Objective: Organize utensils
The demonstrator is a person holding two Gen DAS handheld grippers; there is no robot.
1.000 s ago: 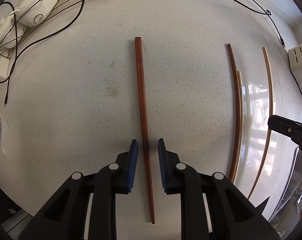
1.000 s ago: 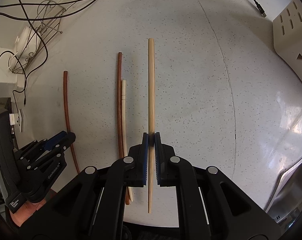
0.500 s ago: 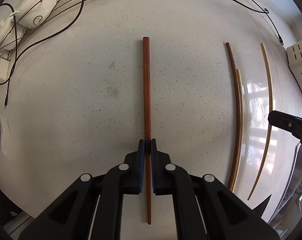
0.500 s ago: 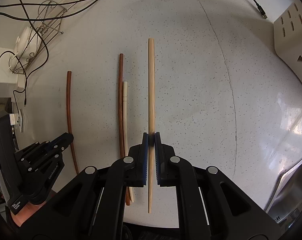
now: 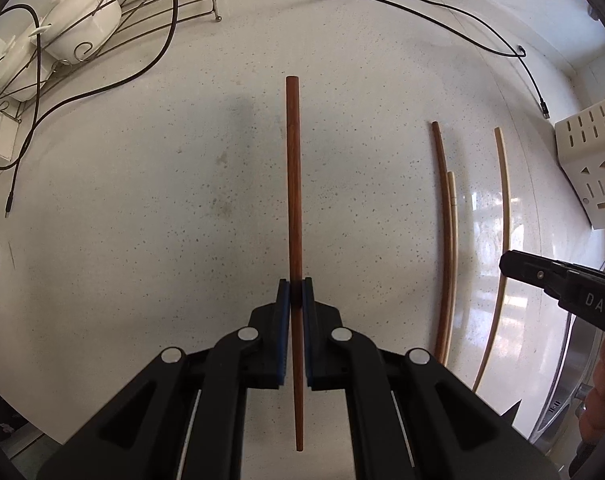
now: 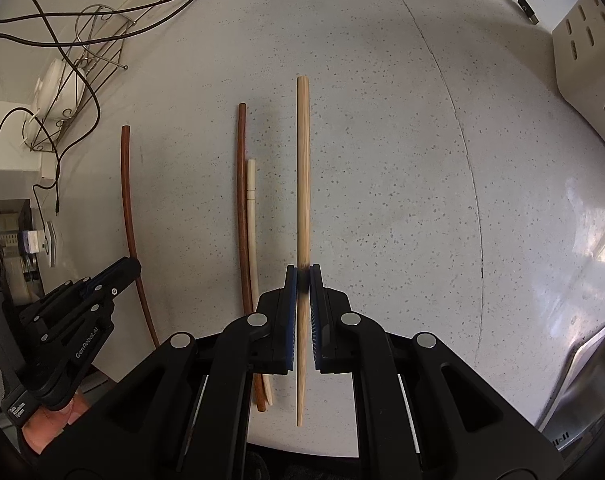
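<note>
Countertop (image 5: 142,200): pale stone, finely speckled, glossy toward the right of the frame.

Left gripper (image 5: 296,294): black plastic, blue ribbed pads. I have it clenched on the red-brown chopstick (image 5: 293,184), a smooth round rod tapering toward its lower tip. It runs straight up the centre of the left view, gripped in its lower half.

Right gripper (image 6: 303,280): same build. I have it clamped on the bamboo chopstick (image 6: 303,168), pale tan with a fine lengthwise grain and a blunt top end. It stands centre frame in the right view, gripped in its lower half.

Second red-brown chopstick (image 6: 243,208): lies on the stone just left of the bamboo one in the right view. A shorter cream chopstick (image 6: 252,216), matte, with a ringed collar near its top, lies against its right side.

Rack (image 5: 114,52): thin curled wire, upper left of the left view. It carries white glazed bowls (image 5: 82,16).

Cables (image 5: 422,12): black, thin, looping across the top of the left view.

Holder (image 5: 590,160): cream plastic, slotted and triangle-cut, right edge of the left view.

Sink (image 6: 582,392): brushed steel, lower right corner of the right view.
</note>
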